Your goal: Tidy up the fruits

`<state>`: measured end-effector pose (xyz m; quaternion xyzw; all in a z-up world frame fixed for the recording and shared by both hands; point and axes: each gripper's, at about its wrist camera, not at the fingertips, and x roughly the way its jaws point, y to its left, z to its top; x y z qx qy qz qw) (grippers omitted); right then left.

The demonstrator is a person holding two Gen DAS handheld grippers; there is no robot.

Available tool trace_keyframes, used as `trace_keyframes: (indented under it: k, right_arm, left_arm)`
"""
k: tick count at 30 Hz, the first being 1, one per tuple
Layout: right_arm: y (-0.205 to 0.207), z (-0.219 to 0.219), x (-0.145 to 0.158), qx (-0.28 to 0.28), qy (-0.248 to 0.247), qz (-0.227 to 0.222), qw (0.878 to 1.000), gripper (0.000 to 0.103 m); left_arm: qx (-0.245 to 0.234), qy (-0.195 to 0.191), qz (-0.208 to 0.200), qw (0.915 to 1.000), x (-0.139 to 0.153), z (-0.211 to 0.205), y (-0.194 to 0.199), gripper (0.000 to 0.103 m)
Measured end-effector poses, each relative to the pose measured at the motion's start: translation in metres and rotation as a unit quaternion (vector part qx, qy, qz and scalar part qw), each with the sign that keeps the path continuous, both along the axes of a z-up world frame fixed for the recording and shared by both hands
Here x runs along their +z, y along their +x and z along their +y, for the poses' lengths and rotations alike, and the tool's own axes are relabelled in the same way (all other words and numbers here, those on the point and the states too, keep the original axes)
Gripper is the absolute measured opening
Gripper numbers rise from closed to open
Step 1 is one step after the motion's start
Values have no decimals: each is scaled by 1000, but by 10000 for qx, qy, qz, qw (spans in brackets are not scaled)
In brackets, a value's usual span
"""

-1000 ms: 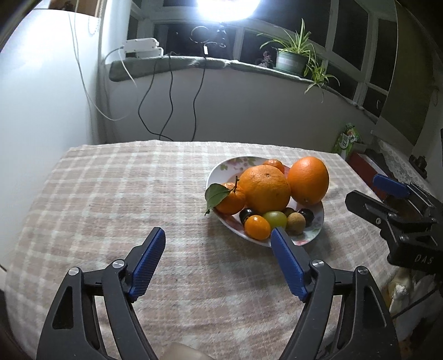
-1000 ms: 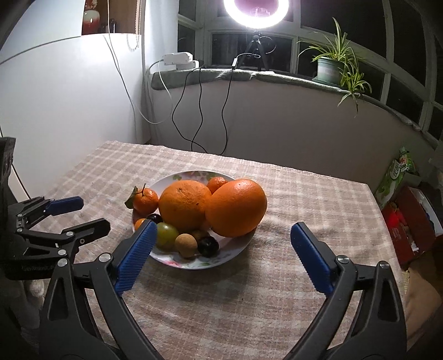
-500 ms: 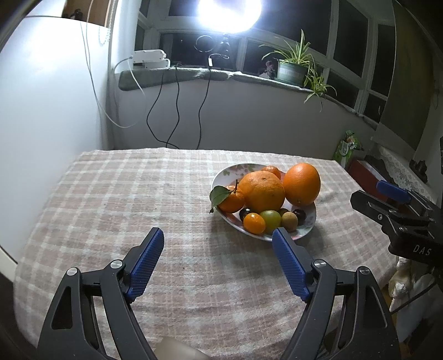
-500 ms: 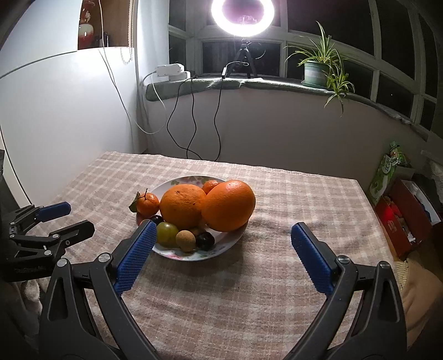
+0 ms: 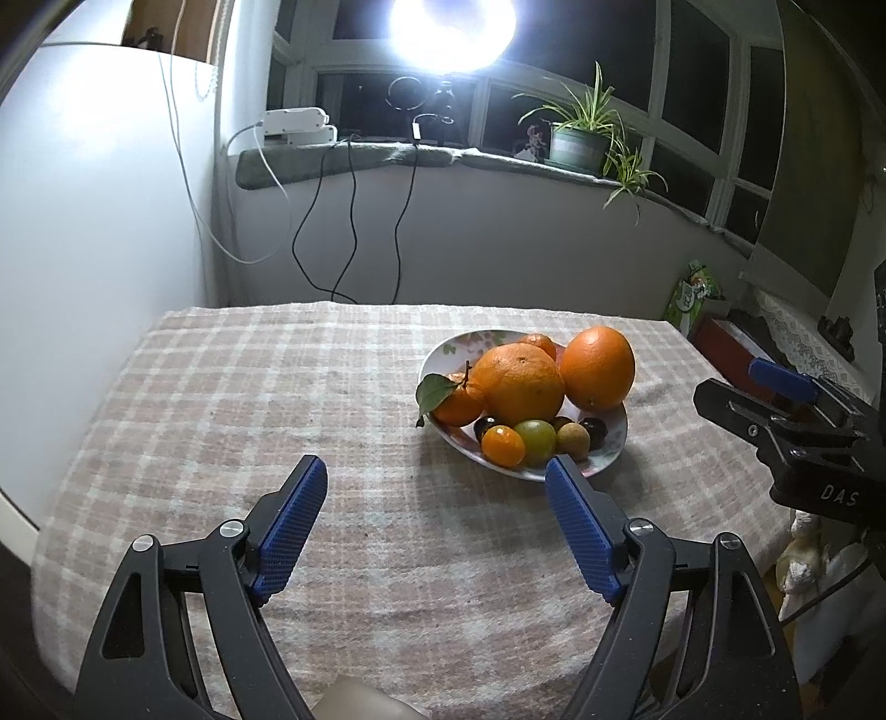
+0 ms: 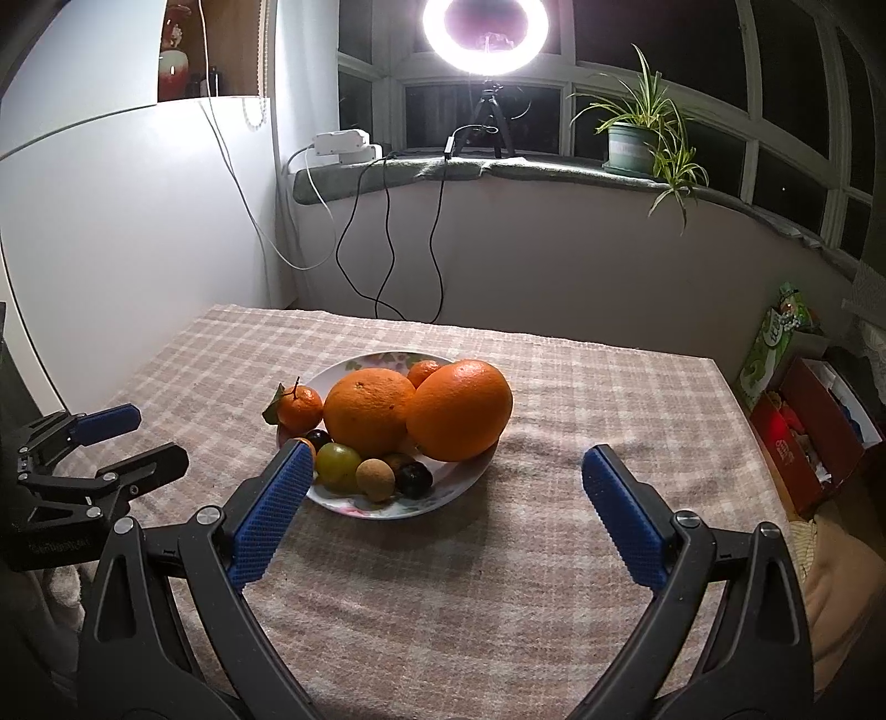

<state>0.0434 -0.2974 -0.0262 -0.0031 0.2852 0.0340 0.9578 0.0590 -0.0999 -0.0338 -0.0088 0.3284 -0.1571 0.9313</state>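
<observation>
A flowered plate (image 5: 609,459) (image 6: 387,512) on the checked tablecloth holds two big oranges (image 5: 523,382) (image 6: 459,410), a leafy mandarin (image 5: 457,401) (image 6: 299,407) and several small fruits, among them a green one (image 5: 536,435) (image 6: 339,462) and a brown one (image 5: 573,440). My left gripper (image 5: 433,468) hovers open over the cloth, short of the plate's near left side, with nothing between its fingers. My right gripper (image 6: 447,453) is open too, in front of the plate and above the cloth, holding nothing. Each gripper shows at the edge of the other's view.
The tablecloth (image 5: 277,399) covers the table up to a white wall on the left. Behind it a sill carries cables, a power strip (image 6: 343,145), a ring light (image 6: 486,27) and a potted plant (image 6: 631,144). Boxes and bags (image 6: 814,421) stand on the floor at right.
The left gripper has drawn back a little from the plate, so the fruit looks smaller and farther. The right gripper has barely shifted. Both stay open and empty.
</observation>
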Motion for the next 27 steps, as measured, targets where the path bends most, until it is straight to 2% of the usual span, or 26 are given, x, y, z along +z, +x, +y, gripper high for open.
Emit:
trace_keyframes:
  k: [27]
  right_arm:
    - [-2,2,-1,-1,-4,-4,10000,100]
  left_arm:
    - [30,-21,-31,10000,2,-1,-3,81]
